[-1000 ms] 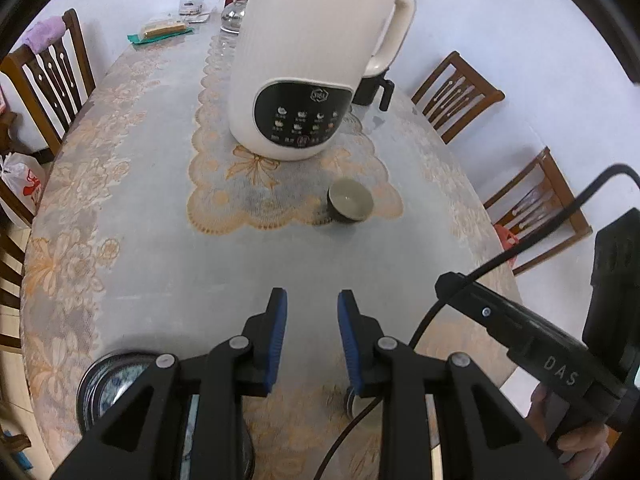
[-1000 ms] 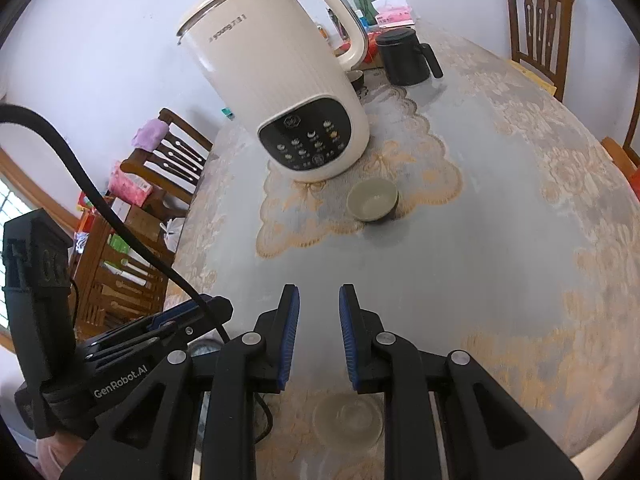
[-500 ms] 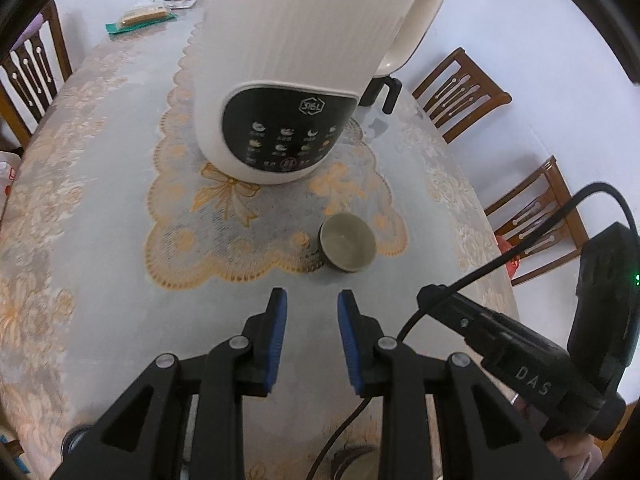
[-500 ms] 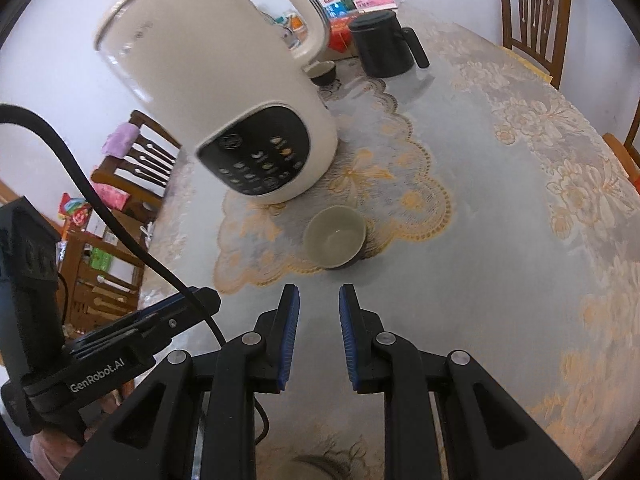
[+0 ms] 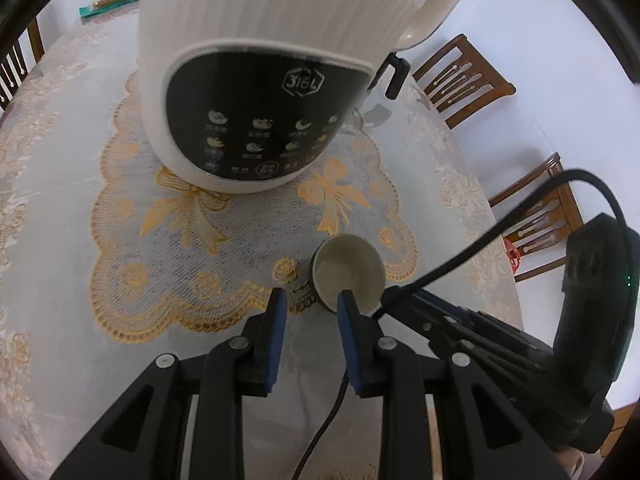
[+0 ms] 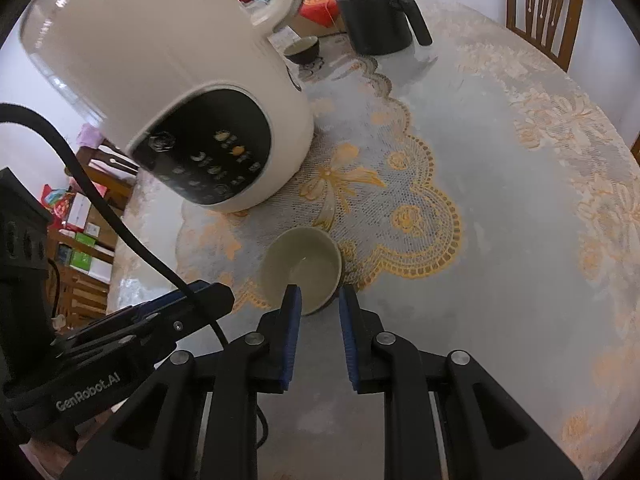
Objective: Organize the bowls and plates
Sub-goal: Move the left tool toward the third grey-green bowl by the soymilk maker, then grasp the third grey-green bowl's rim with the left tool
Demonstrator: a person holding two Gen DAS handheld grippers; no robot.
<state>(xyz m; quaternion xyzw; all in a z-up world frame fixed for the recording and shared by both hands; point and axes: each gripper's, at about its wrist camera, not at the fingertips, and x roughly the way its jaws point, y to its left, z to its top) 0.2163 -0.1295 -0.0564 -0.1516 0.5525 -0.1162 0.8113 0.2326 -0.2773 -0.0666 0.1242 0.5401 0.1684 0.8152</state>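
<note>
I am looking at a small pale bowl that is sitting upright on the near scalloped edge of a lace doily, just in front of a big cream kettle with a black button panel, which is standing on the same doily. Both of my grippers are hanging close over that bowl. The left gripper is holding its blue-padded fingers a little apart with nothing between them; its right fingertip is overlapping the bowl's near rim in the picture, and I cannot tell whether it is touching. The right gripper is likewise released, its fingers parted and gripping nothing, with its left fingertip lying over the bowl's near rim and the rim's edge showing in the gap. Beyond the kettle, a second dark bowl and a black jug are standing on the table, which is covered in a pale floral cloth. Wooden chairs are standing around the table's far side.
</note>
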